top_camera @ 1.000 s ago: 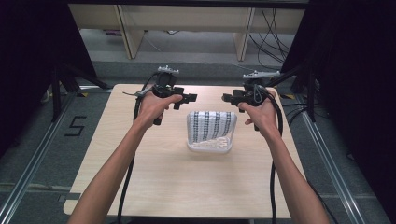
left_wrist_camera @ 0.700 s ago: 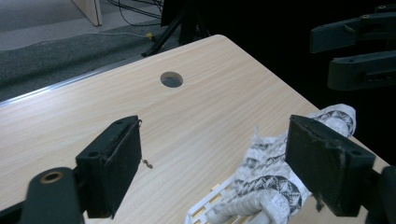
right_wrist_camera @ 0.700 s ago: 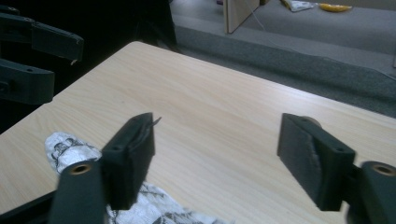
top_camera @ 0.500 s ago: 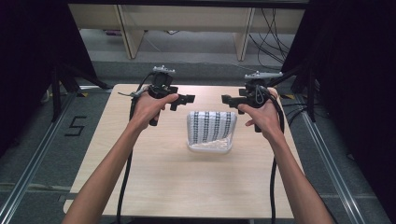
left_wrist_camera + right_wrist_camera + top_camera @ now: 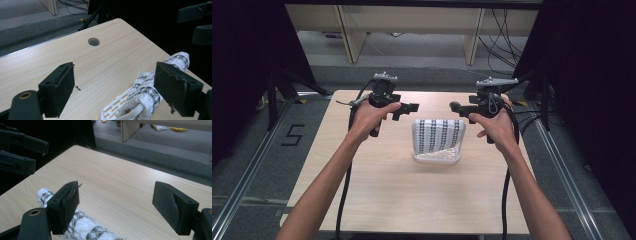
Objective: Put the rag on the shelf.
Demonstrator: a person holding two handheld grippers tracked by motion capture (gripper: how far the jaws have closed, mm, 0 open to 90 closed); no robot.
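A black-and-white patterned cloth [image 5: 438, 135] lies rolled in a white slatted basket [image 5: 437, 159] at the middle of the table. My left gripper [image 5: 408, 107] hovers just left of it and points right. My right gripper [image 5: 457, 107] hovers just to its right and points left, so the two face each other above the basket's far edge. In the left gripper view the left gripper [image 5: 115, 75] is open, the cloth [image 5: 147, 82] low between its jaws, untouched. In the right gripper view the right gripper [image 5: 116, 195] is open over bare wood, the cloth [image 5: 85, 226] at lower left. Both pairs of jaws have just been opening, nothing gripped.
The light wooden table [image 5: 377, 190] has a round cable hole [image 5: 93, 41] near its far edge. Grey carpet, metal floor rails and a wooden bench's legs [image 5: 347, 35] lie beyond it. Black curtains close both sides. Cables trail from both grippers over the near edge.
Both hands have barely shifted above the far half of the table. The cloth and the basket lie where they were.
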